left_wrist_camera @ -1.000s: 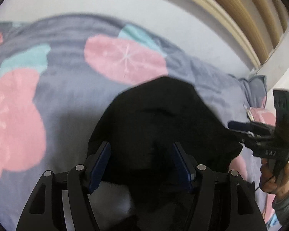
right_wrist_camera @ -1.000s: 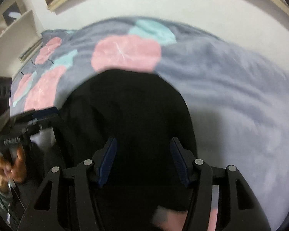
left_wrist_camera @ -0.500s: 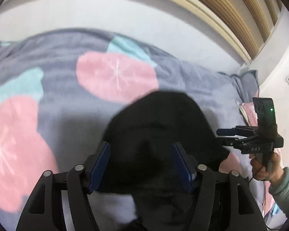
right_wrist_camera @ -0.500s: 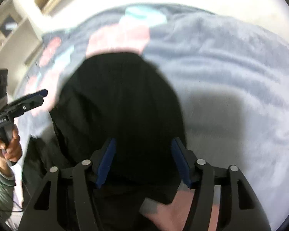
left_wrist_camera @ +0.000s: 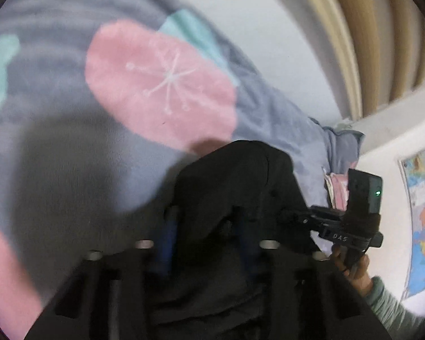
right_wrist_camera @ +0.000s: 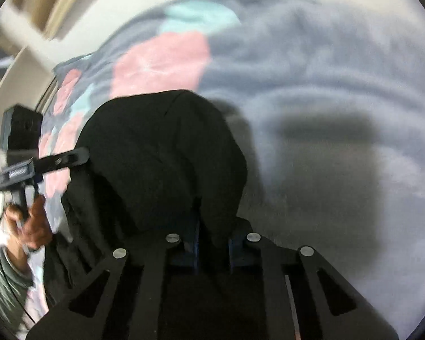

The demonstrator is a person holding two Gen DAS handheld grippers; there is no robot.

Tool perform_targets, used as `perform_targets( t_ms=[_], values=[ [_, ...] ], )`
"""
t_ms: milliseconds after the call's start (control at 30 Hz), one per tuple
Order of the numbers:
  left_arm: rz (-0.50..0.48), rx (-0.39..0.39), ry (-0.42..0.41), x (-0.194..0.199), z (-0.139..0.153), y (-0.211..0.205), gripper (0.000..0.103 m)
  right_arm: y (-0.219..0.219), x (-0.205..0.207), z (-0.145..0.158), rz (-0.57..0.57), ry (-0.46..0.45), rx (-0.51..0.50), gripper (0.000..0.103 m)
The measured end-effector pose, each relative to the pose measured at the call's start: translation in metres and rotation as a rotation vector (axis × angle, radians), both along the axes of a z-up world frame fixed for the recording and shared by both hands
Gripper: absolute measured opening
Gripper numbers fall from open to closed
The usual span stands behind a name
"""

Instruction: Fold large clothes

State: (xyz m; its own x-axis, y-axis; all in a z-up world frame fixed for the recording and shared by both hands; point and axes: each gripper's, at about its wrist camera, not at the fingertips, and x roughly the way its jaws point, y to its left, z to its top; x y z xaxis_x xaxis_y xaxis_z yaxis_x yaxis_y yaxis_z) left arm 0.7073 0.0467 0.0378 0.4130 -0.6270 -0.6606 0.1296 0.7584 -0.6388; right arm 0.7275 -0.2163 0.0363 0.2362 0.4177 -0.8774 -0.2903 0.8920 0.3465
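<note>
black cloth (right_wrist_camera: 161,153) heaped on the blanket (right_wrist_camera: 325,90) | right gripper (right_wrist_camera: 212,243) pinched tight on cloth near edge | left gripper (left_wrist_camera: 206,232) closing on cloth | step: grabbing | next: likely lift both together, fold away over the heap

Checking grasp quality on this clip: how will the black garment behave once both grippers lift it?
Probably floppy: the black garment already lies bunched in soft folds on the blanket. Likely to sag between the right gripper, shut on it, and the left gripper, whose jaws are closing around it.
</note>
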Motion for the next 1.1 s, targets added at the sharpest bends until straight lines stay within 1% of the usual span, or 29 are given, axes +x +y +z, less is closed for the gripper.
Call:
perform_targets(
  t_ms=[67, 133, 167, 233, 267, 300, 367, 433, 467, 533, 567, 600, 633, 667, 733, 767, 833, 867, 900, 933, 1000, 1067, 1100],
  values=[
    [-0.015, -0.009, -0.056, -0.024, 0.026, 0.005, 0.022, 0.002, -0.023, 0.036, 0.029, -0.081, -0.021, 0.015],
    [-0.034, 0.007, -0.133, -0.059, 0.06, 0.002, 0.022, 0.006, -0.057, 0.075, 0.053, -0.162, -0.033, 0.015],
    [-0.037, 0.017, -0.157, -0.073, 0.073, 0.001, 0.022, 0.008, -0.069, 0.087, 0.061, -0.189, -0.044, 0.015],
    [-0.049, 0.038, -0.213, -0.112, 0.104, -0.003, 0.022, 0.017, -0.108, 0.122, 0.081, -0.255, -0.073, 0.015],
    [-0.054, 0.05, -0.24, -0.134, 0.118, -0.006, 0.022, 0.021, -0.121, 0.132, 0.087, -0.274, -0.084, 0.015],
    [-0.056, 0.059, -0.259, -0.151, 0.128, -0.006, 0.022, 0.023, -0.144, 0.145, 0.097, -0.297, -0.097, 0.015],
    [-0.058, 0.061, -0.294, -0.196, 0.148, -0.012, 0.022, 0.027, -0.189, 0.163, 0.113, -0.335, -0.127, 0.015],
    [-0.056, 0.066, -0.312, -0.234, 0.158, -0.017, 0.022, 0.034, -0.236, 0.177, 0.13, -0.371, -0.174, 0.015],
    [-0.059, 0.075, -0.315, -0.262, 0.161, -0.021, 0.022, 0.038, -0.253, 0.182, 0.134, -0.38, -0.189, 0.015],
    [-0.068, 0.09, -0.307, -0.305, 0.16, -0.024, 0.022, 0.044, -0.296, 0.184, 0.145, -0.387, -0.214, 0.015],
    [-0.071, 0.098, -0.296, -0.323, 0.157, -0.024, 0.022, 0.048, -0.321, 0.181, 0.155, -0.384, -0.237, 0.015],
    [-0.071, 0.117, -0.272, -0.346, 0.149, -0.026, 0.022, 0.051, -0.342, 0.174, 0.16, -0.369, -0.255, 0.015],
    [-0.066, 0.132, -0.246, -0.364, 0.139, -0.027, 0.022, 0.054, -0.362, 0.162, 0.162, -0.331, -0.259, 0.015],
    [-0.052, 0.145, -0.195, -0.386, 0.122, -0.027, 0.023, 0.056, -0.379, 0.148, 0.164, -0.288, -0.256, 0.016],
    [-0.024, 0.165, -0.106, -0.411, 0.088, -0.027, 0.023, 0.06, -0.403, 0.12, 0.163, -0.198, -0.271, 0.024],
    [0.008, 0.172, -0.027, -0.426, 0.062, -0.024, 0.024, 0.059, -0.415, 0.099, 0.151, -0.13, -0.273, 0.035],
    [0.045, 0.133, 0.096, -0.445, 0.027, -0.016, 0.023, 0.054, -0.43, 0.073, 0.117, -0.025, -0.252, 0.036],
    [0.076, 0.105, 0.158, -0.458, 0.011, -0.01, 0.023, 0.051, -0.434, 0.068, 0.097, 0.002, -0.249, 0.036],
    [0.095, 0.086, 0.18, -0.467, 0.006, -0.005, 0.023, 0.044, -0.44, 0.066, 0.069, 0.028, -0.237, 0.036],
    [0.11, 0.069, 0.183, -0.475, 0.005, 0.0, 0.023, 0.037, -0.444, 0.069, 0.038, 0.041, -0.219, 0.036],
    [0.131, 0.062, 0.151, -0.488, 0.021, 0.009, 0.023, 0.024, -0.441, 0.085, -0.015, 0.036, -0.194, 0.037],
    [0.136, 0.07, 0.091, -0.487, 0.05, 0.014, 0.024, 0.013, -0.43, 0.117, -0.076, -0.005, -0.152, 0.039],
    [0.136, 0.07, 0.045, -0.483, 0.071, 0.015, 0.024, 0.009, -0.421, 0.133, -0.106, -0.036, -0.129, 0.045]
  ],
)
